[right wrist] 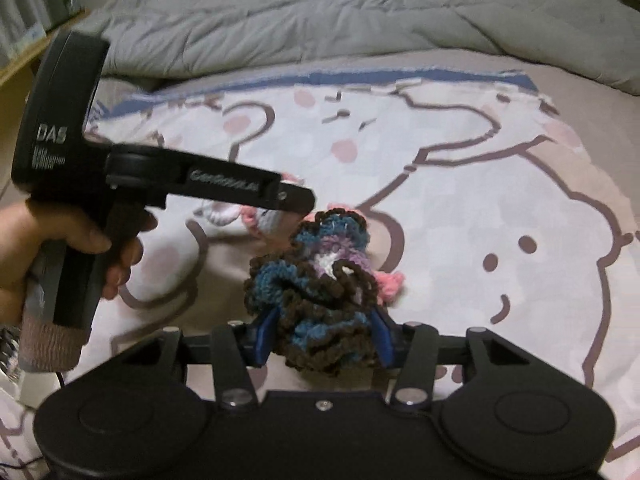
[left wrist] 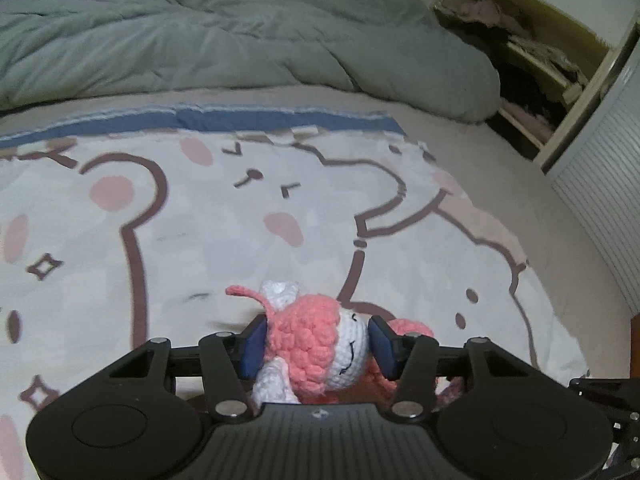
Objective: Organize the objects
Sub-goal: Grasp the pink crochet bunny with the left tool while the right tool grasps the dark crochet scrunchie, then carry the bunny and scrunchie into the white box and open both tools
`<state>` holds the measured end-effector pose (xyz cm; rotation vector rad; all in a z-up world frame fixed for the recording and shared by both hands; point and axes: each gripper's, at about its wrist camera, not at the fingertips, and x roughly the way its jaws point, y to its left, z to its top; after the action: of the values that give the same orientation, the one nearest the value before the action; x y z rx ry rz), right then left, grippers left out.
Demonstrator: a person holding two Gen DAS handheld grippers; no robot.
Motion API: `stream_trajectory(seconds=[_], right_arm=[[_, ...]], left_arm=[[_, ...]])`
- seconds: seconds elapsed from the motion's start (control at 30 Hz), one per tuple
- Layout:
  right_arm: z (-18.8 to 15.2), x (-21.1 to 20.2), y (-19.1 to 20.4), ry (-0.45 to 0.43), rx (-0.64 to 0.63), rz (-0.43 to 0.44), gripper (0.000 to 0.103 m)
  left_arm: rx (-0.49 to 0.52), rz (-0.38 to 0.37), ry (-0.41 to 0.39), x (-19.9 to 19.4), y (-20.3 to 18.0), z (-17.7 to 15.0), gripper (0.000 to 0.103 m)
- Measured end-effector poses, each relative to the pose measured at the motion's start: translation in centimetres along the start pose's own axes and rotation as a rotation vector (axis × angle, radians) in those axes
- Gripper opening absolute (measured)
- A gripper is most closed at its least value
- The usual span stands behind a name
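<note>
My left gripper (left wrist: 318, 344) is shut on a pink and white crochet doll (left wrist: 320, 352), its blue pads pressing the doll's head from both sides, just above the bear-print blanket (left wrist: 200, 232). My right gripper (right wrist: 324, 334) is shut on a ruffled crochet piece (right wrist: 320, 288) in brown, blue and purple yarn. In the right wrist view the left gripper (right wrist: 280, 196) reaches in from the left, held by a hand (right wrist: 60, 240), with the pink doll (right wrist: 260, 220) partly hidden under its tip. A pink yarn bit (right wrist: 390, 282) pokes out behind the ruffled piece.
A rumpled grey-green duvet (left wrist: 200, 40) lies across the far side of the bed. An open wooden shelf unit (left wrist: 540, 60) with dark clothes stands at the right. A ribbed white panel (left wrist: 600, 200) runs along the right edge. A shelf (right wrist: 28, 20) stands at far left.
</note>
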<state>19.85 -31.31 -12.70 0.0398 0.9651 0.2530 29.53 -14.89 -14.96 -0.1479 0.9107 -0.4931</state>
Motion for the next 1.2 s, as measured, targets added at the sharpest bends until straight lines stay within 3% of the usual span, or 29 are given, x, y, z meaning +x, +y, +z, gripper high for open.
stream_trajectory(seconds=[0.47,0.8,1.2], right_arm=[[0.0,-4.9,-0.1,-0.105,0.051,0.001,0.05],[0.0,-6.8,1.2,-0.146,0.051,0.013,0.05],[0.0,-7.8,3.5,-0.178,0.054,0.021,0.05]], left_arm=[[-0.046,0.158,-0.1,-8.9,1.9,-0.2,0.054],[-0.102,0.189,-0.17,-15.5,3.4,-1.3,0.054],[-0.162,0.204,-0.218,-20.8,6.0,-3.8,0.054]])
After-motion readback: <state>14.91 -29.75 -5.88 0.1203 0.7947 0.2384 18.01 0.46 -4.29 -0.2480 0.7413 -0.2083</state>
